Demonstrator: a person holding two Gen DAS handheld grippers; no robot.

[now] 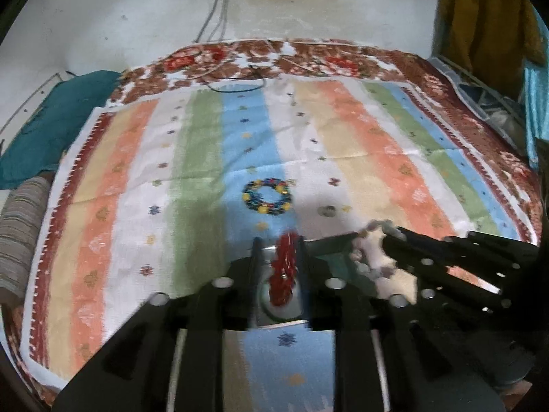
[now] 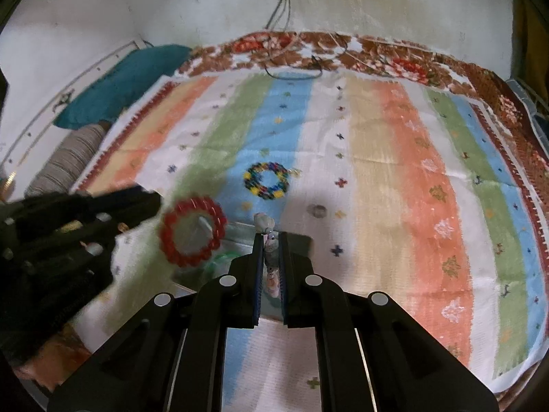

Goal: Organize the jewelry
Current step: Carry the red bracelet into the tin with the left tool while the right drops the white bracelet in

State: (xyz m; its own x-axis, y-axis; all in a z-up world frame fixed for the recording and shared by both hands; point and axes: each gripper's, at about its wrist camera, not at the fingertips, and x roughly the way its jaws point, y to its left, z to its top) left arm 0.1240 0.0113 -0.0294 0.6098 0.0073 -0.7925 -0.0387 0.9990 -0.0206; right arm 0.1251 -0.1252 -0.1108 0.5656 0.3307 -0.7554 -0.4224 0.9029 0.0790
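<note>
Bracelets: three. Multicoloured bracelet (image 1: 267, 197) lies flat on striped cloth (image 1: 360, 158). Left hand-held gripper (image 1: 277, 243) straddles red bracelet (image 1: 284, 267), seemingly unclamped, edge-on, long axis pointing away; right hand-held gripper (image 2: 271, 240) clamps pale bracelet (image 2: 269, 254)

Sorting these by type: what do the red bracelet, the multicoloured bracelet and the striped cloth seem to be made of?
Red bracelet: rounded glossy beads, probably plastic or glass; blur leaves it open.
Multicoloured bracelet: small blue, yellow, green and red beads, likely plastic; finish unclear.
Striped cloth: woven fabric, matte, with creases and small stitched motifs.
</note>
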